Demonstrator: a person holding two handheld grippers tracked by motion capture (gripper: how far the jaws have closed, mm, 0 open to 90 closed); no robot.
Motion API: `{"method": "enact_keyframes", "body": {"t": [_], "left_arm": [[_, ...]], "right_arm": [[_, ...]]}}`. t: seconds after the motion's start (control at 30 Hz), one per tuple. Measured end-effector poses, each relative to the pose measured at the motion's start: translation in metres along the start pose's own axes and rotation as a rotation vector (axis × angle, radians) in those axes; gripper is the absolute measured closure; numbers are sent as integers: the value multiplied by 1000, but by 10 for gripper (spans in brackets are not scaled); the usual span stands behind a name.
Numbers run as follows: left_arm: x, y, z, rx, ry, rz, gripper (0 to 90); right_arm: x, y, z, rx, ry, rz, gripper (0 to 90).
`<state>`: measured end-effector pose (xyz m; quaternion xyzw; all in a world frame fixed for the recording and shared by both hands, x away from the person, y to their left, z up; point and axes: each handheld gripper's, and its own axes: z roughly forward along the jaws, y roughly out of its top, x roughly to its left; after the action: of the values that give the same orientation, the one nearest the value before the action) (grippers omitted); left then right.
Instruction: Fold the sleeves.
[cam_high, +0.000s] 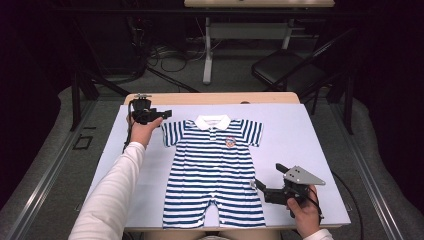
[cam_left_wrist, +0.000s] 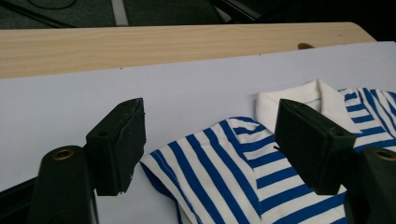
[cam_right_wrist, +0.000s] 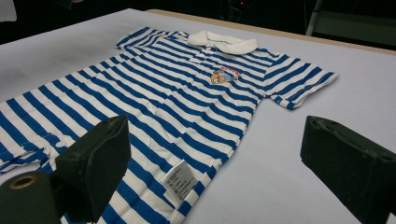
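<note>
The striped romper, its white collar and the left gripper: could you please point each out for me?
striped romper (cam_high: 215, 170): high view, middle of its front.
white collar (cam_high: 213, 121): high view, front fold.
left gripper (cam_left_wrist: 210, 144): left gripper view, midway between its fingertips.

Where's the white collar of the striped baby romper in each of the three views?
High view: white collar at upper centre, topping the romper.
Left gripper view: collar right of centre, behind the right jaw.
Right gripper view: collar near the top, centre.
Shared landmark: blue-striped sleeve.
</note>
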<state>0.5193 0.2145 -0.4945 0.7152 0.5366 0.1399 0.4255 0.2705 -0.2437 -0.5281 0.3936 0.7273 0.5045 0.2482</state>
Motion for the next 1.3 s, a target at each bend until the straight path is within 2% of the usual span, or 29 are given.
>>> {"method": "enact_keyframes", "body": {"t": [0.1,0.2,0.43,0.6,1.03,1.3], "left_arm": [[4,-1,4,11,-4,-11,275],[6,-3,8,14,9,-17,312],[12,-7,20,34,9,-79,383],[15,-10,25,71,20,-82,425],[22,-14,34,104,8,-92,457],[25,-17,38,131,13,-104,518]], "right_arm": [[0,0,0,0,0,1,85],[0,0,1,5,-2,-1,85],[-1,0,1,3,-3,3,85],[-2,-1,0,7,0,4,85],[-2,-1,2,14,3,1,85],[-2,-1,2,16,4,-1,85]]}}
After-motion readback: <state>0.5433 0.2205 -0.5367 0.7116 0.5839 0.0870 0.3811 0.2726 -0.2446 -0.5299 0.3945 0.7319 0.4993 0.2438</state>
